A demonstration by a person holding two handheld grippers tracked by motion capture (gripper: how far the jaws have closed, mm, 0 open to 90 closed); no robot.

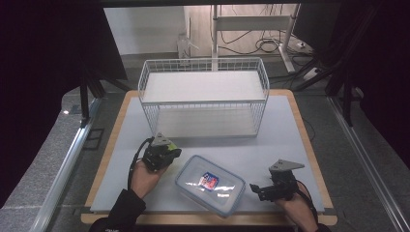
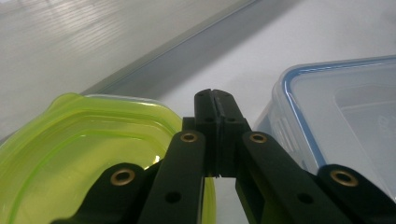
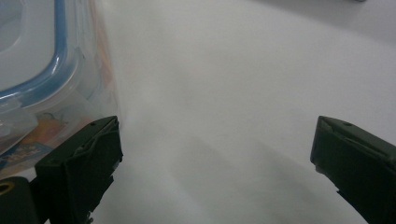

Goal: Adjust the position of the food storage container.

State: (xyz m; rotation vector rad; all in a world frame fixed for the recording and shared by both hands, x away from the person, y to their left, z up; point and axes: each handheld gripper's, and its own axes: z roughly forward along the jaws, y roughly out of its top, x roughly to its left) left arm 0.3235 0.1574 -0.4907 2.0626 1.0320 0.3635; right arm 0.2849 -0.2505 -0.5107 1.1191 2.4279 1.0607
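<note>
A clear box (image 1: pixel 210 184) with a blue-edged lid lies on the table (image 1: pixel 285 125), near the front edge, between the two hands. It is turned at an angle to the table edge, and a small red and blue label shows through the lid.

The left gripper (image 1: pixel 162 153) is just beside the left end of the box. In the left gripper view its jaws are pressed together with nothing between them, so it is closed and empty. In that view a green lid (image 2: pixel 88 154) lies under and to the left of the jaws, and the corner of the box (image 2: pixel 336 112) is at the right.

The right gripper (image 1: pixel 256 189) is at the right end of the box, close to it. Its jaws stand wide apart in the right gripper view, with only bare table between them. One jaw is just beside the wall of the box (image 3: pixel 56 70); I cannot tell if it touches.

Behind the box, well apart, a white wire rack (image 1: pixel 203 96) with two shelves stands on the table.
</note>
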